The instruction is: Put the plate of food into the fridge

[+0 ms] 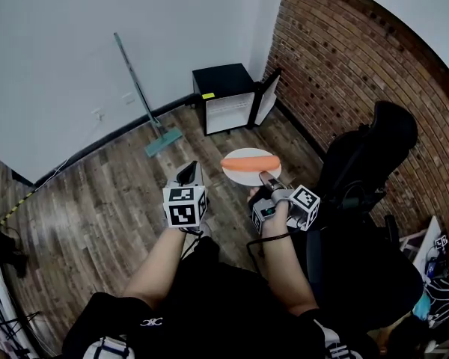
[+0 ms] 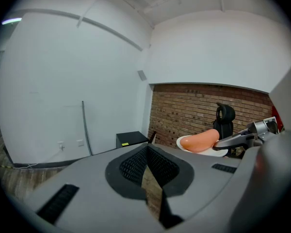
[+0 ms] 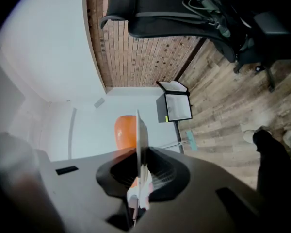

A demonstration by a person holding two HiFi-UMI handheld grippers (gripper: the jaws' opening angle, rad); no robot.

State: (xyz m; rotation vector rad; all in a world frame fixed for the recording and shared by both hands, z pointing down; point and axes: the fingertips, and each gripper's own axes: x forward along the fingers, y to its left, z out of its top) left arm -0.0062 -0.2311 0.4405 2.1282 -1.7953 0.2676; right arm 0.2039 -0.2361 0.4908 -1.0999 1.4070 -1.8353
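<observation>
The plate (image 1: 245, 176), pinched by the right hand-held gripper (image 1: 266, 178), should be kept level toward the open fridge (image 1: 223, 81); the left hand-held gripper (image 1: 188, 170) is pressed together.

Bright, even, diffuse indoor light; no hard shadows on the brown wood-plank floor (image 1: 97, 200). The plain white wall (image 1: 75, 51) is nearly washed out. All views are fisheye: the red brick wall (image 1: 359, 66) bows and the corners vignette black. Close to the lens, the grey right gripper (image 3: 138, 166) and the edge-on round white plate (image 3: 138, 135) are soft and out of focus.
</observation>
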